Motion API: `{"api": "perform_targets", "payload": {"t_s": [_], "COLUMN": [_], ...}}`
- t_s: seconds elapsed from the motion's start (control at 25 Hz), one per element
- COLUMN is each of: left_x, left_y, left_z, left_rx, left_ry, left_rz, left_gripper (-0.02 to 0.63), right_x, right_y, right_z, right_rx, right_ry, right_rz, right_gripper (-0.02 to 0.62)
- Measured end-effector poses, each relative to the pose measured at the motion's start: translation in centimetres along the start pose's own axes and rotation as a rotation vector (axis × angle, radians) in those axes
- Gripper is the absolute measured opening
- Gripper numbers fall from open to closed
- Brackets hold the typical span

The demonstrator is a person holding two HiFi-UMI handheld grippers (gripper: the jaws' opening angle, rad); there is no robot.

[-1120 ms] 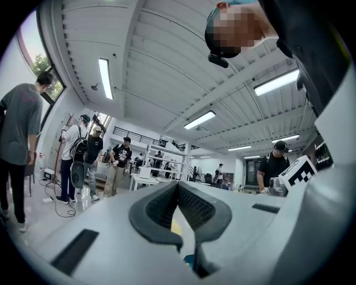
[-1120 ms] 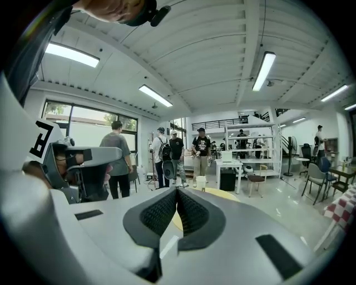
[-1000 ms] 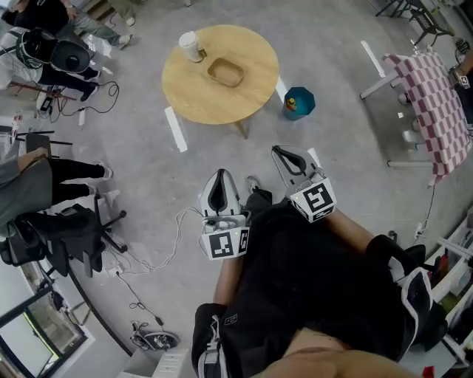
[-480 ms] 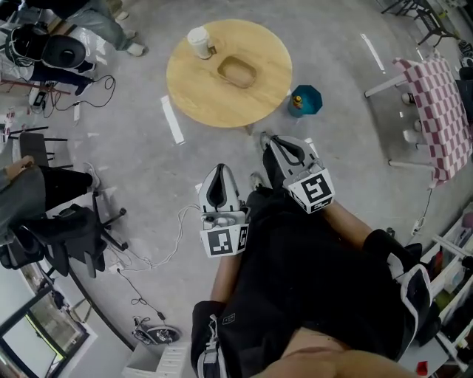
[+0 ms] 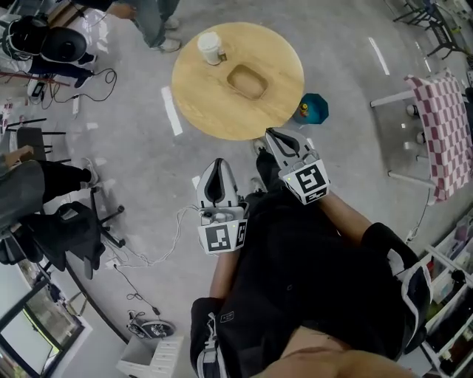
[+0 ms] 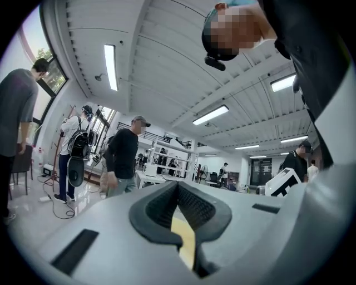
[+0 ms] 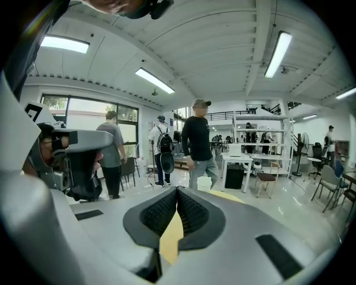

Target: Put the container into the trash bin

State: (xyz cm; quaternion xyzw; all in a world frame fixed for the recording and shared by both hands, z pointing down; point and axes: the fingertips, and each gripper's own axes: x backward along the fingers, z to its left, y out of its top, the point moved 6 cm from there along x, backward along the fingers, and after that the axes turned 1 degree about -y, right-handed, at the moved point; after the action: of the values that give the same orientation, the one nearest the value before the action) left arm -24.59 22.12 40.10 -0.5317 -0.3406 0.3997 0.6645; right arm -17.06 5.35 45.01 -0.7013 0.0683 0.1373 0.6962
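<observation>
Head view is showing the grey floor (image 5: 133, 170) lying open on the left of the round table (image 5: 222, 111), with a white tape strip (image 5: 171, 111) and a loose cable (image 5: 166, 247) lying across it. The container (image 5: 247, 81) is sitting at the table's middle, and a lidded cup (image 5: 211, 47) is standing by the far edge. The teal trash bin (image 5: 313, 109) is standing on the floor just beside the table's right near edge, apart from the container. A standing person (image 5: 155, 22) is crowding the far edge. An office chair (image 5: 74, 229) is sitting well off at the left and a checkered table (image 5: 447, 125) at the right. The left gripper (image 5: 215, 164) is hanging short of the near edge, and the right gripper (image 5: 272, 134) is reaching up to it. Both are showing jaws pressed together, gripping nothing.
</observation>
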Motion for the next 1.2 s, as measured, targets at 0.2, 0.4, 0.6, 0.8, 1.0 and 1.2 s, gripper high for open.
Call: {"api": "perform_targets", "payload": {"t_s": [0.2,0.4,0.6,0.8,1.0,1.2], "left_x": [-5.1,-8.8,-11.8,-14.0,-15.0,-15.6], "left_y": [0.0,-0.9,-2.4,-3.3,-4.3,-4.4], "left_z": [2.4,3.6,4.5,6.1,7.1,7.8], "left_rx": [0.015,0.033,0.044,0.059,0.075,0.083], "left_ry": [0.03,0.062,0.094,0.126,0.158,0.178], "left_rz": [0.016,0.045,0.068,0.094,0.113,0.131], "left_gripper": [0.009,0.009,0.009,0.009,0.009,0.009], "right_x": [-5.8,-11.3,-16.9,-22.5,-26.2,-28.6], "right_y": [-0.4,-2.7,-7.8,-13.1,-18.0,-20.8], "right_z": [-3.2,-5.7,-7.4,-8.4,-9.0,-9.2], "right_rx": [0.014,0.024,0.046,0.073,0.12,0.156], "right_ry": [0.035,0.074,0.14,0.189,0.208,0.235], "right_rz": [0.072,0.176,0.349,0.53,0.667,0.765], "right_gripper": [0.026,0.026,0.029,0.089,0.103,0.103]}}
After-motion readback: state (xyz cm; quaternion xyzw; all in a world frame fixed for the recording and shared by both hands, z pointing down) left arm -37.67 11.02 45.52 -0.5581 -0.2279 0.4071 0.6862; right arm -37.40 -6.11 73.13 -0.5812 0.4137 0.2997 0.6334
